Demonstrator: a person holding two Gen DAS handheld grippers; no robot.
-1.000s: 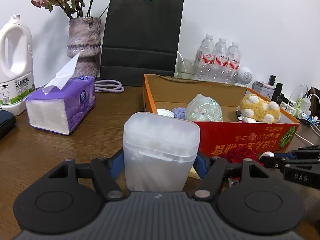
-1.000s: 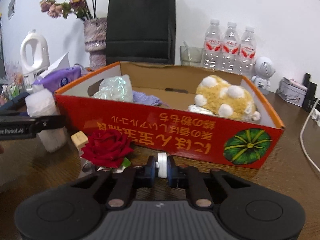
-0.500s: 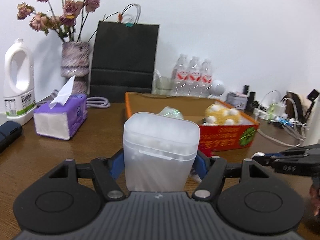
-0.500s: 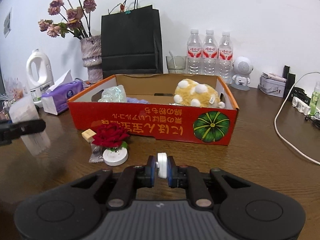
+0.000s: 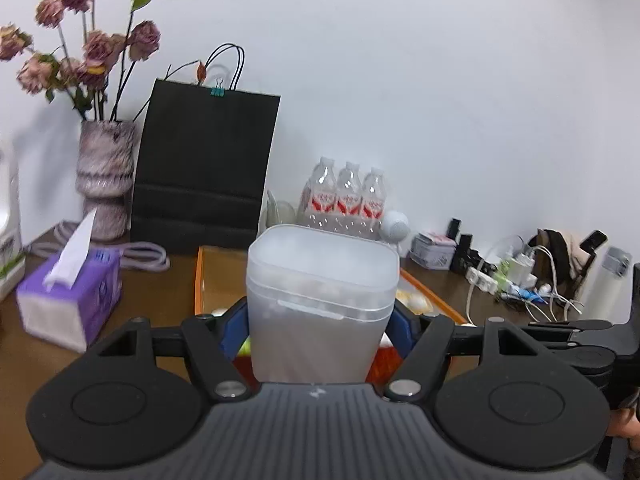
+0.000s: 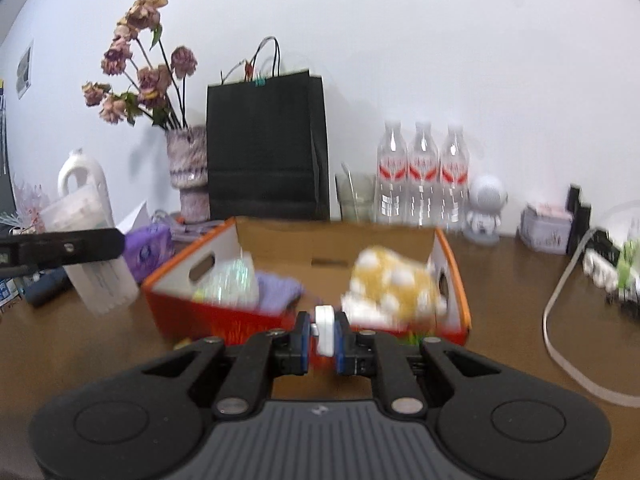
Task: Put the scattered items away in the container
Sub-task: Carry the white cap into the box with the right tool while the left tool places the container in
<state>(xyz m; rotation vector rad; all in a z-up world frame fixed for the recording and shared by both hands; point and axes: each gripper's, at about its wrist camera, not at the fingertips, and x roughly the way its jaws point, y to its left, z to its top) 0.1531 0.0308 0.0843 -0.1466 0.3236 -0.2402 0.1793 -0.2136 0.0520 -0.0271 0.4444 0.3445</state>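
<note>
Both hands are full right now: my left fingers [image 5: 319,322] are spread wide around a frosted plastic tub [image 5: 320,308], my right fingers [image 6: 324,332] are pinched tight on a small white disc [image 6: 325,330]. Orange cardboard box [image 6: 452,280] sits on the counter [image 6: 500,320] just beyond, with a yellow plush [image 6: 394,286] inside on the right.

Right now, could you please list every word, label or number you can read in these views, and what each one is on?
None can be read.
Water bottles: red and white labels, text too small.
Orange cardboard box: front print blurred.
White jug: label too blurred.
Purple tissue pack: logo blurred.
Frosted plastic container in the left gripper: no print visible.
</note>
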